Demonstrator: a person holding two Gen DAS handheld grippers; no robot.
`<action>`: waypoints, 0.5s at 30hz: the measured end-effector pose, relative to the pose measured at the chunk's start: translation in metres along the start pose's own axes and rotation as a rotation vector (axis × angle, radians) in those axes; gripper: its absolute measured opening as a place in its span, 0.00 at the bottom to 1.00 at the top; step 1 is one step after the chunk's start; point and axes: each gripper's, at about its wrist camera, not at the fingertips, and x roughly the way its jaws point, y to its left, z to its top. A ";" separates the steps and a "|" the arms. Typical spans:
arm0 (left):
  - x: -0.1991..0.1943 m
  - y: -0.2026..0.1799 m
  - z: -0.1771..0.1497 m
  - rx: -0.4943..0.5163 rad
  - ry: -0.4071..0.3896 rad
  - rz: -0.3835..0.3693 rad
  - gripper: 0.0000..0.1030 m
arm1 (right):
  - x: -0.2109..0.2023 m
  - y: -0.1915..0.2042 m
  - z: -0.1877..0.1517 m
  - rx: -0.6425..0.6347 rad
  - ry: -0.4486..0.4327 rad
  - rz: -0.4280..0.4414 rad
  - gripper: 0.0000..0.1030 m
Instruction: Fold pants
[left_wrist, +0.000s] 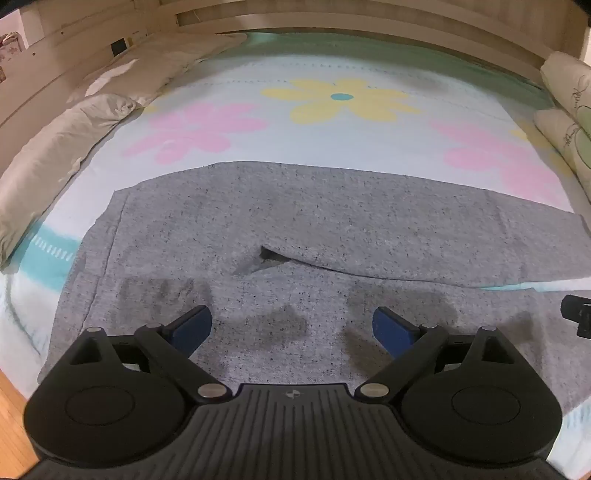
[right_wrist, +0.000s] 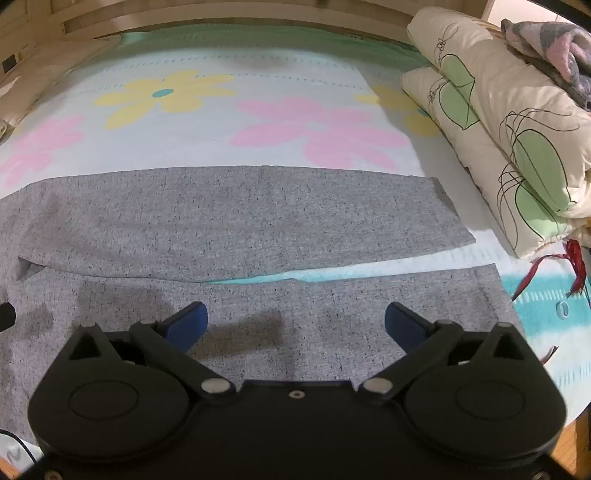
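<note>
Pants (left_wrist: 258, 221) flat beneath both grippers' spread fingers (left_wrist: 194, 326)

- Soft, even indoor light falls across my bed sheet (left_wrist: 332, 147); no glare.
- My tongs cast blurry dark shadows on the pants (right_wrist: 243, 336).
- Fisheye bends the headboard (left_wrist: 332, 14); picture corners go dark.

The near edge of the grey pants (left_wrist: 295, 229) is hidden beneath the left hand-held gripper (left_wrist: 291, 328) body; the right wrist view likewise loses it under the right hand-held gripper (right_wrist: 295, 325). The folded quilt (right_wrist: 517, 147) is cut off at the right edge. A small object (right_wrist: 563, 308) beside the red ribbon (right_wrist: 535, 273) is too small to identify. The headboard (left_wrist: 332, 14) is cropped at top.
</note>
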 end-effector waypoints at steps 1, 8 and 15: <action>0.000 0.000 0.000 0.000 0.000 0.000 0.92 | 0.000 0.000 0.000 0.001 0.001 0.001 0.99; 0.002 -0.002 -0.001 0.007 0.003 -0.004 0.92 | 0.000 0.001 0.000 -0.001 0.002 0.003 0.99; 0.002 -0.002 -0.002 0.000 0.010 -0.003 0.92 | -0.001 0.001 0.000 0.001 0.001 0.001 0.99</action>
